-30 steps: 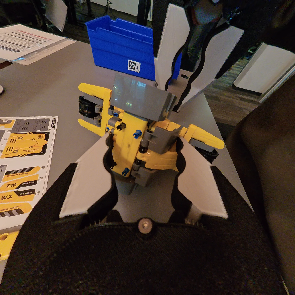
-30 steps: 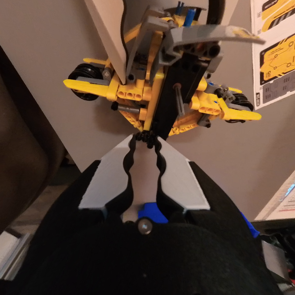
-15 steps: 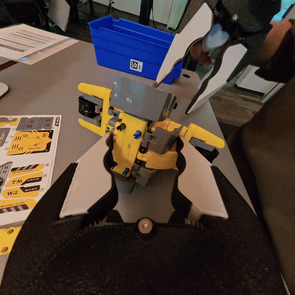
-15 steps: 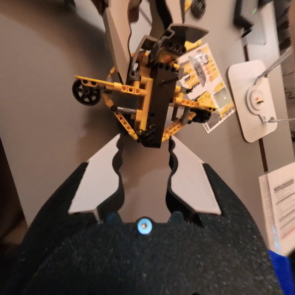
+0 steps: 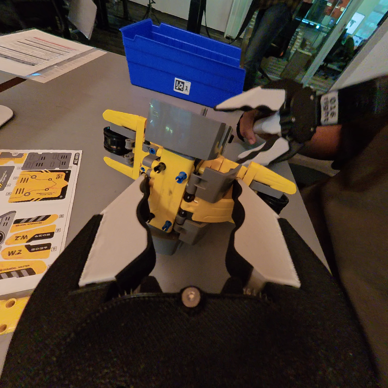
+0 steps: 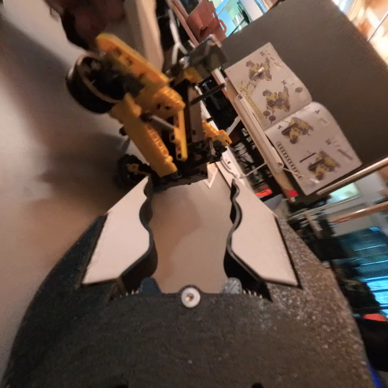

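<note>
Left gripper (image 5: 189,201) clamped on yellow and grey brick vehicle (image 5: 178,178) over grey counter (image 5: 67,117), right gripper (image 6: 190,186) spread wide, empty, beside it, blue bin (image 5: 182,63) at far counter edge, sticker sheet (image 5: 31,210) toward left edge, dim room beyond.

Office/lab, grey table (image 5: 69,109), blue parts bin (image 5: 180,60), paperwork (image 5: 39,52)

On the grey tabletop (image 5: 63,117) to your left lies a sticker sheet (image 5: 35,210) with yellow and grey decals. A blue plastic bin (image 5: 184,60) bearing a small square marker stands at the far edge. A printed paper (image 5: 39,52) lies far left. An open instruction booklet (image 6: 294,117) stands propped beyond.
</note>
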Action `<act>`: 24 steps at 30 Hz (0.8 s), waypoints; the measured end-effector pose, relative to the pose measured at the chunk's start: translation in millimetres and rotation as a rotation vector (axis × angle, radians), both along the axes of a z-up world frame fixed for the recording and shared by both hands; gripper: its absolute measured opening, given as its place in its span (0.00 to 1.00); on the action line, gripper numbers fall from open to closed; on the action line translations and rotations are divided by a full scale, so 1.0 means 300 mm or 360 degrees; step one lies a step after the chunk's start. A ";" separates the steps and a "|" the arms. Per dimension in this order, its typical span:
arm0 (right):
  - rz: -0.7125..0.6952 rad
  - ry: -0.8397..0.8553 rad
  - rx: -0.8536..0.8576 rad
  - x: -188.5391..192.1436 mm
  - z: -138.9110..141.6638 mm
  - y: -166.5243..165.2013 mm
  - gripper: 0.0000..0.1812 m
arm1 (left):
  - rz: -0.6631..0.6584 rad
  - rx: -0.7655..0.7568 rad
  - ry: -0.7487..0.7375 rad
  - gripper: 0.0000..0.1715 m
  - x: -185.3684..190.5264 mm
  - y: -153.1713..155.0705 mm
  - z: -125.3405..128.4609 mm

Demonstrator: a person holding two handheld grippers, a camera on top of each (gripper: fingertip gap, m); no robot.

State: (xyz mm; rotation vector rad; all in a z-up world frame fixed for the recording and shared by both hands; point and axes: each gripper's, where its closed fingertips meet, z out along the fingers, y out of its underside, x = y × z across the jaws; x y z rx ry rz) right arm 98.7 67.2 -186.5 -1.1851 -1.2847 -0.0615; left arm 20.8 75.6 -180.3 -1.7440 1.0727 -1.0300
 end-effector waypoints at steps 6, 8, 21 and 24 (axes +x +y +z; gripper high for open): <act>0.0078 -0.0360 0.0694 -0.026 -0.003 -0.005 0.35 | 0.0035 -0.0118 -0.0117 0.45 -0.007 0.025 0.009; 0.0150 -0.0385 0.0908 -0.029 0.016 -0.009 0.31 | 0.0046 -0.0170 -0.0167 0.45 -0.010 0.037 0.012; 0.0261 -0.0351 0.0442 -0.090 -0.067 0.104 0.58 | 0.0074 -0.0492 -0.0438 0.45 -0.023 0.093 0.013; 0.0252 -0.0353 0.0517 -0.099 -0.061 0.108 0.56 | 0.0082 -0.0501 -0.0439 0.46 -0.025 0.093 0.012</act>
